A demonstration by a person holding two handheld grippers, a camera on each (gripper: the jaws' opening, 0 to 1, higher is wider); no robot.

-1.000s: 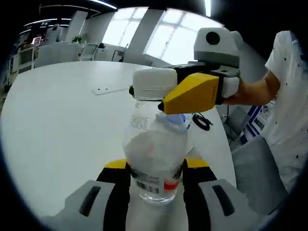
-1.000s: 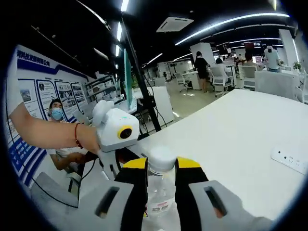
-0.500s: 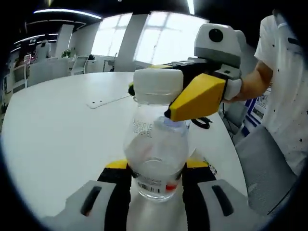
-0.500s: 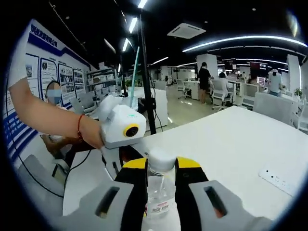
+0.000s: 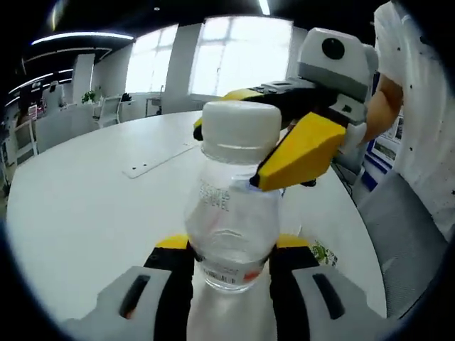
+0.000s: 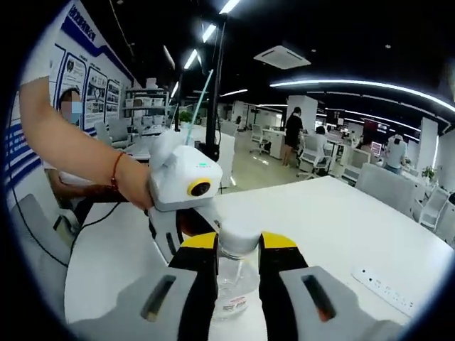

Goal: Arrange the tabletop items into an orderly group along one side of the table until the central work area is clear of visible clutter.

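A clear plastic bottle with a white cap stands up between my left gripper's black pads, which are shut on its lower body. My right gripper's yellow fingers come in from the right and clamp the bottle just under the cap. In the right gripper view the cap sits between my right gripper's shut pads, and the left gripper is behind it, held by a hand. The bottle is held above the white table.
A white power strip lies farther out on the table and shows again as the power strip. A small printed packet lies near the table edge. A grey chair stands beside it. Desks, chairs and people fill the room behind.
Both grippers keep hold of the bottle. Both views have tilted upward, so more ceiling and less table shows; the cap now looks larger and nearer in the left gripper view.
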